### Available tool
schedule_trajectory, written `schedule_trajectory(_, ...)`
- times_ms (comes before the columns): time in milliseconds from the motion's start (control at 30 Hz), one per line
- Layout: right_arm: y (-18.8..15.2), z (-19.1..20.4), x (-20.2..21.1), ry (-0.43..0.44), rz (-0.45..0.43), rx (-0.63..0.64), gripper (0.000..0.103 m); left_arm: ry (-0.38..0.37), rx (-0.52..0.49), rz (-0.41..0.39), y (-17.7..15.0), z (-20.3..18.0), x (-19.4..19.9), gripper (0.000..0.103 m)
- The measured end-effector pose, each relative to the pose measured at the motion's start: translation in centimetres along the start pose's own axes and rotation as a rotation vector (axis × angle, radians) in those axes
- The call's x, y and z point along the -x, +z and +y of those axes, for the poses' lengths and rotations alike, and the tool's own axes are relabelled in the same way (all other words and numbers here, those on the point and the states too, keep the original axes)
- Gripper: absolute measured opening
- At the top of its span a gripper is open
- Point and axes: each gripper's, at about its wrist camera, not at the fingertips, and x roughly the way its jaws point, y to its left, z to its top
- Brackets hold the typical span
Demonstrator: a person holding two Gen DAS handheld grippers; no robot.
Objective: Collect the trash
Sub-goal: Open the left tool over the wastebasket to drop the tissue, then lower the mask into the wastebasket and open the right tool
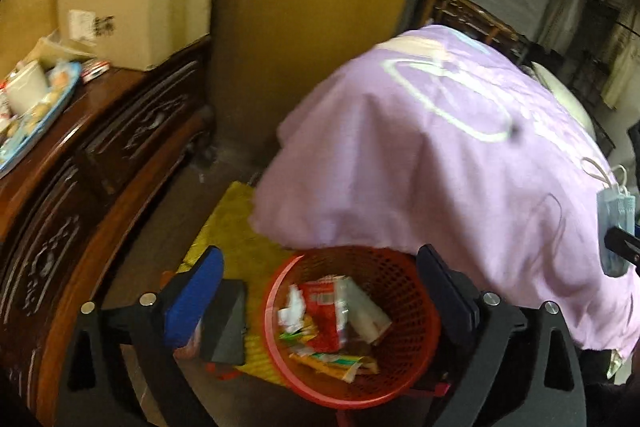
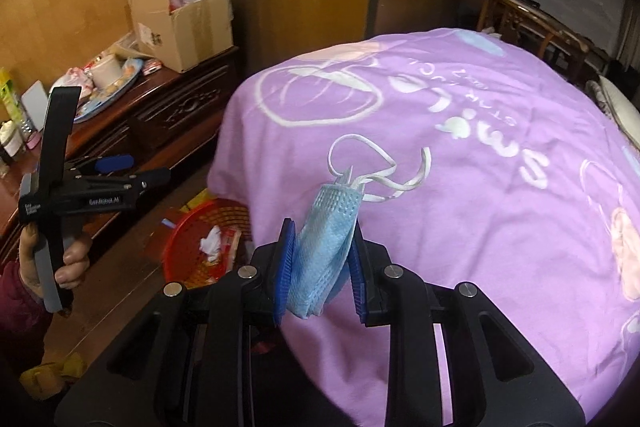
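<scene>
My right gripper [image 2: 322, 269] is shut on a folded blue face mask [image 2: 324, 247] with white ear loops, held above the purple bed cover [image 2: 480, 167]. The mask also shows at the right edge of the left wrist view [image 1: 616, 227]. A red mesh bin [image 1: 404, 347] on the floor holds wrappers and tissue; it also shows in the right wrist view [image 2: 200, 227], partly under the cover's edge. My left gripper [image 1: 320, 303] is open and empty, hovering over the bin; it also shows in the right wrist view [image 2: 116, 169], far left of the mask.
A dark carved wooden cabinet [image 1: 100, 155] runs along the left, with a cardboard box [image 1: 136, 7] and a cluttered blue tray [image 1: 36, 115] on top. A yellow mat [image 1: 236, 235] lies under the bin. Wooden chairs [image 2: 532, 23] stand beyond the bed.
</scene>
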Motion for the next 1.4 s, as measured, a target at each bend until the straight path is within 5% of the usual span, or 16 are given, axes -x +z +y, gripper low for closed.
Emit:
schedule_trajectory(233,0.4,4.2,-1.4,0.124,0.056,0.073,0.029,0.239,-0.080,0.026,-2.3,1.7,1.0,0.097)
schedule_trajectory(467,1.1,9.3,-4.1,0.204,0.116,0.174,0.029,0.363,-0.106,0.042,-4.3,3.7,0.6,0.097)
schedule_trajectory(900,0.0,11.5,-10.0,0.222,0.272,0.206,0.029,0.326,-0.017,0.116,-6.2,5.7,-2.5,0.097)
schedule_trajectory(1400,0.3,11.5,-12.2,0.185,0.297,0.197,0.029,0.298,-0.020,0.130,-6.6,4.3,-3.7,0.097)
